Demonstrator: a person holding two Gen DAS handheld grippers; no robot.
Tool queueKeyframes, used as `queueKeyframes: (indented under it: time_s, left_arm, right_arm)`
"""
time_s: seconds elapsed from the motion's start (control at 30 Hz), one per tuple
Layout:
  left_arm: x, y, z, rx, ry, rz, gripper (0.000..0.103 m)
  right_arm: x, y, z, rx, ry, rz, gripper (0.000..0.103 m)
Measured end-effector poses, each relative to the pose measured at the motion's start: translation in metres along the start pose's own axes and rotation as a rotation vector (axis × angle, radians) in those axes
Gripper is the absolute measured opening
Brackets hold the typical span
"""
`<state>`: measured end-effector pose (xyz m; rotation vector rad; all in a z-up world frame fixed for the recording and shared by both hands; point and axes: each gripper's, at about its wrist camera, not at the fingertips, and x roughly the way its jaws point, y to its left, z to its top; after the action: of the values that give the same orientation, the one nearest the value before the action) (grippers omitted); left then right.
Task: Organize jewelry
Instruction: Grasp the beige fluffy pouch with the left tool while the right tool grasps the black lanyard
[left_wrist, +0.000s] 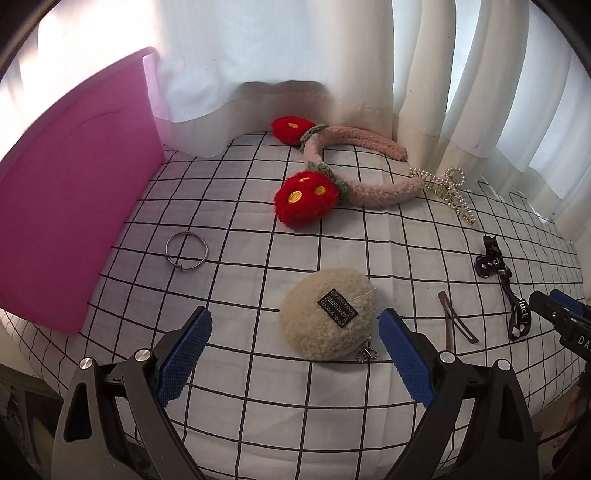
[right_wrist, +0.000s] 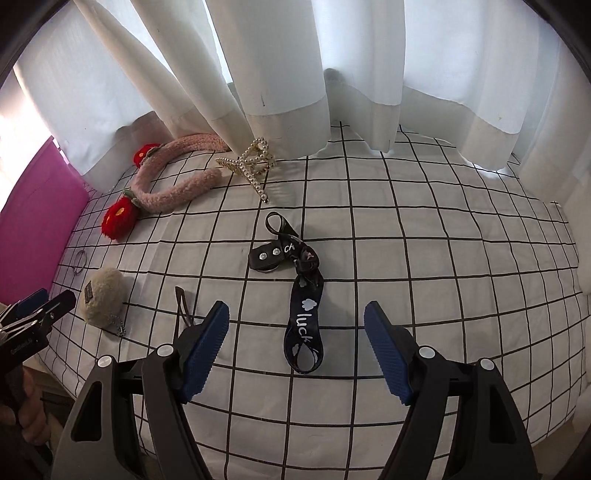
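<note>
My left gripper (left_wrist: 295, 332) is open and empty, its blue pads on either side of a beige fluffy pom-pom charm (left_wrist: 327, 315) with a black label and a small chain. My right gripper (right_wrist: 295, 332) is open and empty, just above the near loop of a black "luck" strap (right_wrist: 301, 295). A silver bangle (left_wrist: 186, 251), a pink plush headband with red strawberries (left_wrist: 332, 173), a pearl claw clip (left_wrist: 443, 188) and a brown hair clip (left_wrist: 452, 321) lie on the checked cloth. The pink box (left_wrist: 70, 206) stands at the left.
White curtains (right_wrist: 288, 74) hang along the back of the checked cloth (right_wrist: 424, 240) and touch the headband and the claw clip. The cloth's front edge drops off near both grippers. The right gripper's tip shows at the left wrist view's right edge (left_wrist: 554, 314).
</note>
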<state>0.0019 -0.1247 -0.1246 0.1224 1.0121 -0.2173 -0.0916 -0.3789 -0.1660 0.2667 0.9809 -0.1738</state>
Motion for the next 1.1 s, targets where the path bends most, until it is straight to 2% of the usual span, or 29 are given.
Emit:
queueKeyframes:
  time_s: [0.37,0.63,0.83,1.1]
  left_arm:
    - [0.019,-0.013,-0.004,-0.007,0.018,0.009,0.09]
    - [0.031,-0.019,-0.004,-0.018,0.028,0.026,0.09]
    - [0.037,-0.024,-0.003,-0.001,0.007,0.055,0.09]
    - [0.055,-0.027,-0.004,0.003,0.038,0.073,0.09]
  right_arm:
    - [0.027,-0.005,0.003,-0.021,0.035,0.021,0.072]
    - [0.05,-0.008,0.008,-0.039,0.069,-0.01,0.072]
    - [0.058,-0.008,0.01,-0.065,0.072,-0.013,0.072]
    - [0.063,-0.006,0.015,-0.101,0.067,-0.039,0.072]
